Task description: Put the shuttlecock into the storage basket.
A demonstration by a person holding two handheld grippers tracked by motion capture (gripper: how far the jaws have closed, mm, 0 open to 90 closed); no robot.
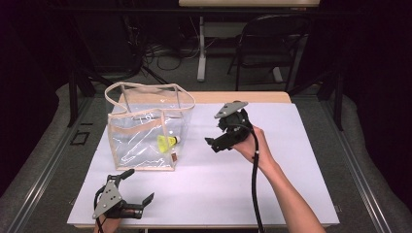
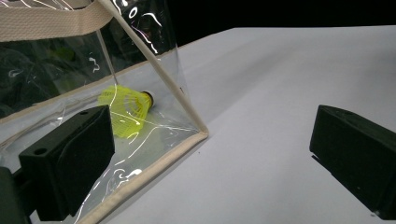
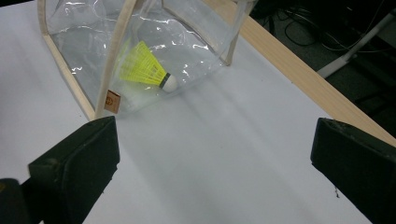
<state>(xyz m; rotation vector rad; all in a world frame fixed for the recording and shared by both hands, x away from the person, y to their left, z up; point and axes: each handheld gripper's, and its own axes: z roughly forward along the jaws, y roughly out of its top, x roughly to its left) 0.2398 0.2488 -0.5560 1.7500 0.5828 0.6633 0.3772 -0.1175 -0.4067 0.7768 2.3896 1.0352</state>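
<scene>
Shuttlecock (image 1: 167, 142), neon yellow with a white cork tip ringed by a thin dark band, lies on its side on the floor of a clear plastic bag (image 1: 145, 128). From the right gripper view I see its ribbed, mesh-like skirt flaring up and to the left and its rounded tip (image 3: 169, 82) pointing toward the bag's near wall. The bag stands upright on the left half of the white table (image 1: 291, 160), its mouth open at the top. Its walls are see-through and glossy, catching bright streaks of light, and beige fabric trim runs along every edge and forms two looping handles. A small brown tag (image 3: 111, 101) hangs at a lower corner. My left tongs (image 1: 138, 187) sit low at the table's near left edge, in front of the bag, jaws spread wide apart with nothing between them. My right tongs (image 1: 210, 141) are held in a hand (image 1: 248, 143) above the table's middle, just to the right of the bag and pointing toward it, jaws also wide apart and holding nothing.
</scene>
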